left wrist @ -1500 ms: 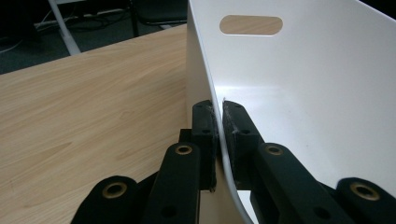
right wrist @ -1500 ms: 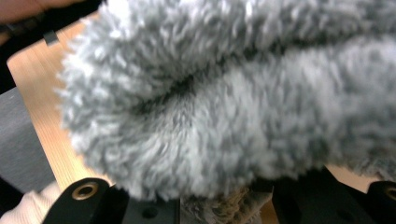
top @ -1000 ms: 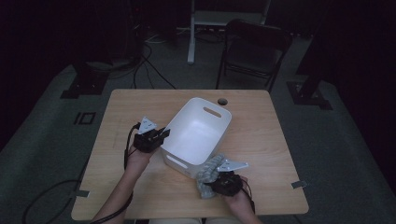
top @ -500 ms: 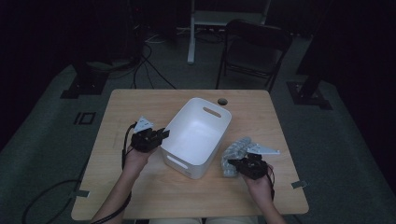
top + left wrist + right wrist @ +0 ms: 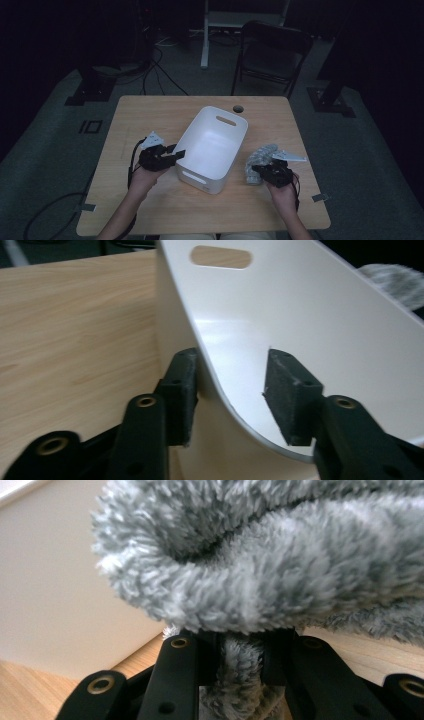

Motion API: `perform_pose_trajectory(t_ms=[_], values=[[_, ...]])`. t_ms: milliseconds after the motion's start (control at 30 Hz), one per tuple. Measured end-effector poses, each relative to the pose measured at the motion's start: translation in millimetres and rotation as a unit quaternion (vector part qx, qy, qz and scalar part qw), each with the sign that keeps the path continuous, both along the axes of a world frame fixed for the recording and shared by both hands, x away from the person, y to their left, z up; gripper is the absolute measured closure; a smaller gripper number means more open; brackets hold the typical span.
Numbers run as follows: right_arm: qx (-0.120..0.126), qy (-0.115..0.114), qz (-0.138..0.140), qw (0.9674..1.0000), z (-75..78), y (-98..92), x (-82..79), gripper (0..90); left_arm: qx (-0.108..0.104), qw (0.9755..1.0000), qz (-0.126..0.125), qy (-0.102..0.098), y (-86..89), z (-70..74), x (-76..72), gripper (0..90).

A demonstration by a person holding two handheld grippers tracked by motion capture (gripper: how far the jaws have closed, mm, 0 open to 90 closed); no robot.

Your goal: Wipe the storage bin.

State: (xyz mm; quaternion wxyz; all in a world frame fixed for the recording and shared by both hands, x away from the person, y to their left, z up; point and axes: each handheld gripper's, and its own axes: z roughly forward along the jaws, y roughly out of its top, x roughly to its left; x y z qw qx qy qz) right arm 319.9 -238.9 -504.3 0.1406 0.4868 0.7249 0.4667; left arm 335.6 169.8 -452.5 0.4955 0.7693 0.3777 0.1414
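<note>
Left gripper [image 5: 172,155] at the near left rim of the white bin [image 5: 215,145], jaws just been opening, bin wall between the pads but only the outer pad [image 5: 182,385] near it, the inner one standing clear. Right gripper [image 5: 260,170] clamped on a fold of the grey fluffy cloth [image 5: 257,161], held just right of the bin, low over the wooden table [image 5: 150,115]. Likely trouble: bin no longer pinned, so apt to slide or tip if bumped by the cloth on its way over the rim. Also possible: thin pinch of fleece slipping free, or trailing bulk snagging on the edge and spilling outside.
</note>
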Motion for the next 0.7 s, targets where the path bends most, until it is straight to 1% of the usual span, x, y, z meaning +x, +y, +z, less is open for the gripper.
perform_pose_trajectory(t_ms=[33, 67, 167, 233, 333, 367, 533, 600, 700], values=[[0.000, 0.000, 0.000, 1.0000, 0.0, 0.0, 0.0, 73.9, 0.000, 1.0000, 0.000, 0.000, 0.0, 0.0, 0.0, 54.8], [0.001, 0.001, -0.003, 1.0000, 0.1, -1.4, 0.8, 73.9, 0.002, 0.9999, -0.013, -0.005, -2.9, 1.3, -7.1, 50.2], [-0.001, 0.003, -0.008, 1.0000, -0.3, -1.8, 1.6, 73.9, -0.002, 0.9996, -0.026, -0.003, -4.4, 1.4, -12.1, 45.3], [-0.005, 0.004, -0.010, 0.9999, -0.3, -1.8, 1.7, 73.9, -0.003, 0.9996, -0.028, -0.002, -4.9, 1.2, -13.8, 45.2], [-0.008, 0.004, -0.012, 0.9999, 0.2, -2.6, 1.9, 73.9, -0.003, 0.9992, -0.039, 0.001, -7.1, 0.9, -18.9, 45.3], [-0.004, 0.003, -0.012, 0.9999, 0.5, -4.9, 2.6, 73.9, 0.001, 0.9990, -0.045, 0.002, -8.8, 1.1, -21.3, 45.3], [0.003, 0.002, -0.017, 0.9998, 0.8, -9.3, 4.0, 73.8, 0.006, 0.9977, -0.066, 0.011, -16.4, 3.8, -30.2, 45.2], [0.006, 0.003, -0.020, 0.9998, 1.3, -11.4, 4.5, 73.8, 0.006, 0.9975, -0.069, 0.015, -18.2, 4.3, -32.5, 45.0], [0.004, 0.001, -0.021, 0.9998, 1.5, -12.8, 4.9, 73.8, 0.006, 0.9975, -0.068, 0.018, -20.6, 4.8, -36.0, 44.9]])
